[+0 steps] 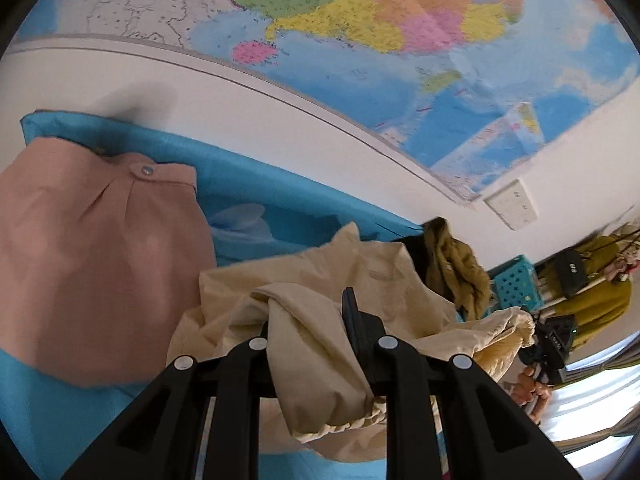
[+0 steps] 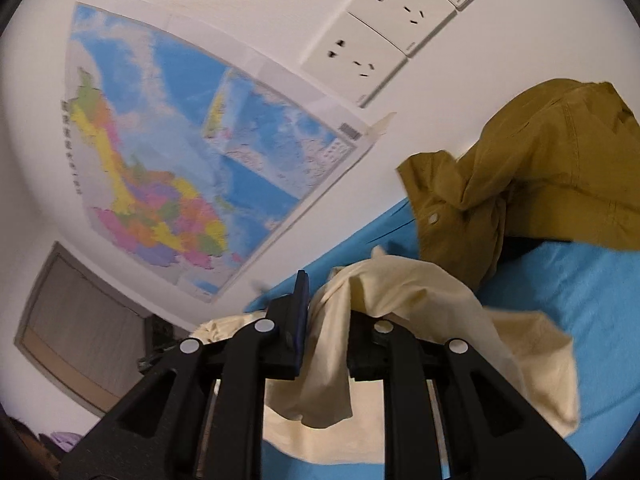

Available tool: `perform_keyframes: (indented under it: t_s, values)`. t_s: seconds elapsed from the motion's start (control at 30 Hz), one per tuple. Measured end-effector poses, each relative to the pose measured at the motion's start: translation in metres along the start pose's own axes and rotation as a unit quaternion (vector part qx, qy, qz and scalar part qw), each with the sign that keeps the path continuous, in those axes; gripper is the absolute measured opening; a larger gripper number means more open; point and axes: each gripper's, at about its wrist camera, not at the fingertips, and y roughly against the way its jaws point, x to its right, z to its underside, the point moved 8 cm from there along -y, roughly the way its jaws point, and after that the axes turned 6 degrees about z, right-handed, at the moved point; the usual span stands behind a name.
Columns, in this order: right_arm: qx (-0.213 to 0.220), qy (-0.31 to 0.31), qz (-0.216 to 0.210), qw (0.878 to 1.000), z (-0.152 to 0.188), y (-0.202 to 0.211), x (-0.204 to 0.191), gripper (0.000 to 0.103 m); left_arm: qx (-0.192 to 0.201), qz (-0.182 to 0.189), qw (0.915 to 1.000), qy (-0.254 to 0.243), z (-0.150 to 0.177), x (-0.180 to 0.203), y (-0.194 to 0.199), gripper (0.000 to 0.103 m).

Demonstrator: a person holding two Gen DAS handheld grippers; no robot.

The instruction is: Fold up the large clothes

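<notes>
Left gripper (image 1: 310,344): jaws narrow, clamped on a bunched fold of the large cream cotton garment (image 1: 320,280), cloth spilling down between the black fingers. Right gripper (image 2: 324,334): same, jaws nearly closed and pinching another bunch of that garment, which trails off to the right over the bright blue bed sheet (image 2: 580,292)

Garment hangs slack between the two grips, mostly lifted, rumpled, not spread flat. In the left view the right gripper shows at the far side, a hand (image 1: 528,388) below it, cream cloth running up to it

Beyond: dusty-pink pleated skirt with a button tab (image 1: 92,264) lies flat on the sheet to the left. Crumpled mustard-olive jacket (image 2: 540,176) heaped at the bed's far edge, just beside the cream cloth. Colourful wall map (image 1: 360,28) and white wall sockets (image 2: 380,36) behind

Risks, judged:
- grips hold bunches, not clear corners or hems; laying down may give a twisted, uneven spread
- trailing cloth could drag against the jacket and snag or pull it along
- a thick wad in narrow jaws may slip if pulled taut
</notes>
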Motion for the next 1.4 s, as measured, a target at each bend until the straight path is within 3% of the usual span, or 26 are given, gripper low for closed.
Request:
perform_keyframes:
  t_s: [0.23,0.37,0.43,0.5,0.57,0.63,0.7,0.77,0.83,0.87,0.93,1.0,1.03,1.1,1.13,1.2,1.27,1.3,1.37,1.4]
  values:
    - [-0.015,-0.04,0.031,0.999,-0.018,-0.038,0.034,0.018,-0.027,-0.035,0.9986,0.03,-0.027,-0.027,-0.046,0.018]
    - [-0.027,-0.043,0.071,0.996,-0.019,-0.059,0.053,0.022,-0.046,-0.061,0.9961,0.043,-0.033,-0.046,-0.079,0.021]
    - [-0.026,-0.035,0.081,0.996,-0.019,-0.062,0.054,0.031,-0.056,-0.069,0.9945,0.055,-0.034,-0.056,-0.093,0.022]
    - [-0.019,-0.027,0.071,0.997,-0.018,-0.059,0.048,0.064,-0.07,-0.068,0.9932,0.063,-0.031,-0.064,-0.106,0.023]
    - [0.005,0.028,0.07,0.997,-0.013,-0.048,0.03,0.082,-0.078,-0.056,0.9927,0.074,-0.03,-0.068,-0.11,0.03]
    - [0.025,0.077,0.096,0.992,-0.007,-0.037,0.017,0.085,-0.078,-0.024,0.9933,0.081,-0.03,-0.066,-0.107,0.042]
    - [0.034,0.121,0.084,0.988,0.007,-0.032,0.0,0.085,-0.056,0.014,0.9946,0.086,-0.031,-0.06,-0.095,0.058]
    - [0.016,0.184,0.108,0.977,0.03,-0.042,-0.013,0.084,-0.029,0.05,0.9962,0.065,-0.028,-0.047,-0.079,0.073]
    - [-0.002,0.263,0.186,0.947,0.052,-0.064,-0.013,0.084,0.002,0.054,0.9983,0.02,-0.024,-0.031,-0.063,0.075]
    - [-0.01,0.281,0.205,0.937,0.058,-0.072,-0.011,0.084,0.013,0.053,0.9984,-0.01,-0.019,-0.02,-0.057,0.076]
    - [-0.03,0.311,0.241,0.919,0.069,-0.094,0.0,0.083,0.02,0.047,0.9962,-0.071,-0.005,0.0,-0.053,0.081]
    - [-0.039,0.331,0.282,0.9,0.072,-0.109,0.015,0.077,-0.011,0.004,0.9882,-0.153,0.02,0.019,-0.069,0.084]
    - [-0.042,0.333,0.289,0.896,0.072,-0.114,0.022,0.075,-0.029,-0.014,0.9837,-0.177,0.029,0.023,-0.078,0.083]
    - [-0.039,0.334,0.296,0.894,0.071,-0.117,0.028,0.056,-0.078,-0.064,0.9678,-0.231,0.056,0.027,-0.11,0.082]
    - [-0.037,0.343,0.301,0.889,0.07,-0.117,0.029,0.051,-0.089,-0.085,0.9621,-0.244,0.063,0.026,-0.121,0.076]
    - [-0.034,0.349,0.296,0.888,0.069,-0.113,0.026,0.03,-0.103,-0.123,0.9551,-0.249,0.065,0.02,-0.142,0.064]
    - [-0.024,0.35,0.286,0.892,0.065,-0.106,0.02,0.016,-0.095,-0.126,0.9594,-0.234,0.056,0.018,-0.15,0.04]
    - [-0.015,0.345,0.282,0.895,0.061,-0.101,0.017,0.011,-0.094,-0.123,0.9628,-0.221,0.049,0.017,-0.153,0.035]
    - [0.017,0.332,0.262,0.906,0.05,-0.088,0.005,0.005,-0.083,-0.116,0.9697,-0.199,0.036,0.018,-0.154,0.014]
    - [0.041,0.326,0.253,0.91,0.041,-0.08,-0.001,0.004,-0.071,-0.11,0.9737,-0.187,0.026,0.02,-0.153,0.011]
